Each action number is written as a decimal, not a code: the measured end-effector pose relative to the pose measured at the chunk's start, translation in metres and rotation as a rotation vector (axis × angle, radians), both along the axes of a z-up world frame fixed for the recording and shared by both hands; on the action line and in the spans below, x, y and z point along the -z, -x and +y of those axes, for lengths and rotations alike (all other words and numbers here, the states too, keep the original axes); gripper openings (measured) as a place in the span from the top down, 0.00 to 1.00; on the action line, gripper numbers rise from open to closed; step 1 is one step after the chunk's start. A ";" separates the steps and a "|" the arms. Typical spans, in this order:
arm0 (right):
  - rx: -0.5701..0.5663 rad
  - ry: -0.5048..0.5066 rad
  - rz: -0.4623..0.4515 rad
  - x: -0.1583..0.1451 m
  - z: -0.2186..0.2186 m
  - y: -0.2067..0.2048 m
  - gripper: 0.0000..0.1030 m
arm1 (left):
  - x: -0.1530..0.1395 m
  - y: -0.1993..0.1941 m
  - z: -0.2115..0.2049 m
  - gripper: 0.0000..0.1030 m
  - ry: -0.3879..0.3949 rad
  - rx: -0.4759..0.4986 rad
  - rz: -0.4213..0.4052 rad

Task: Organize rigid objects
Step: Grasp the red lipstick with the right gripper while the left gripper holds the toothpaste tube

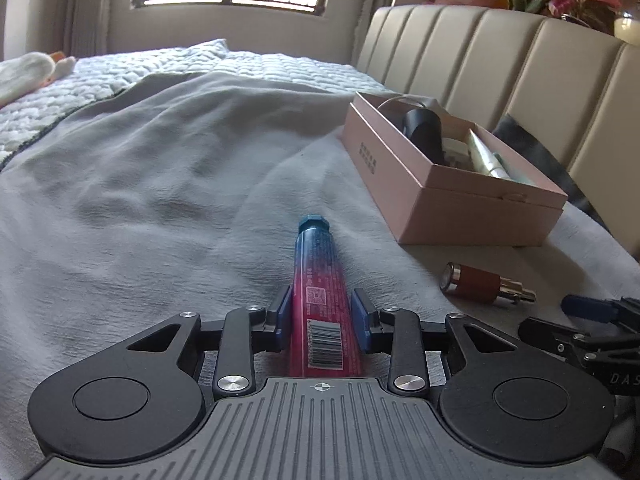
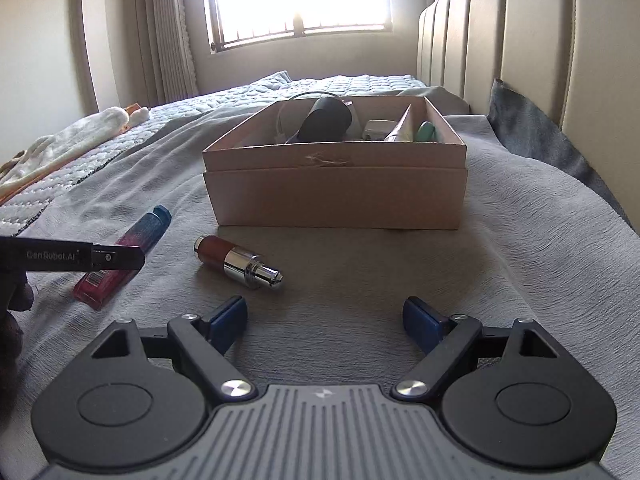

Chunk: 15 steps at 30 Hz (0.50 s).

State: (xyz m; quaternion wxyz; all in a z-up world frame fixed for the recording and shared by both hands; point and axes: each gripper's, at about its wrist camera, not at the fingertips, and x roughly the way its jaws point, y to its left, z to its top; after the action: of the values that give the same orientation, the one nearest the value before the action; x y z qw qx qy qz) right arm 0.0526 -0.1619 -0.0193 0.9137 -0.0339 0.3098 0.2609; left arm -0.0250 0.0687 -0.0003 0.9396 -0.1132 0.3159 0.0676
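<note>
A red and blue tube (image 1: 320, 292) lies on the grey blanket, its blue cap pointing away. My left gripper (image 1: 322, 312) straddles the tube's lower half, its blue pads close on both sides with a small gap showing; the tube still rests on the bed. The tube also shows in the right wrist view (image 2: 128, 252), partly behind the left gripper's arm (image 2: 72, 260). A brown and silver bottle (image 2: 236, 262) lies between the tube and a pink open box (image 2: 336, 184). My right gripper (image 2: 324, 320) is open and empty, hovering just short of the bottle.
The box (image 1: 436, 184) holds a black cylinder (image 2: 326, 124), a cable and small tubes. A padded beige headboard (image 1: 500, 64) runs along the right. A dark cushion (image 2: 532, 136) leans on it. White soft toys (image 2: 80, 140) lie far left on the quilt.
</note>
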 end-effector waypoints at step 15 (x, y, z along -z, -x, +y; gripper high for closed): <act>0.182 0.213 -0.192 -0.034 0.027 -0.014 0.16 | 0.006 0.009 0.013 0.66 0.081 -0.007 -0.079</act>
State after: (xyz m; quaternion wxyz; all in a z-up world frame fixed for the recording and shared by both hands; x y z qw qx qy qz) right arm 0.0670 -0.1350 0.0142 0.9502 -0.1270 0.2487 0.1382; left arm -0.0342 0.0820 -0.0063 0.9457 -0.1551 0.2806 0.0533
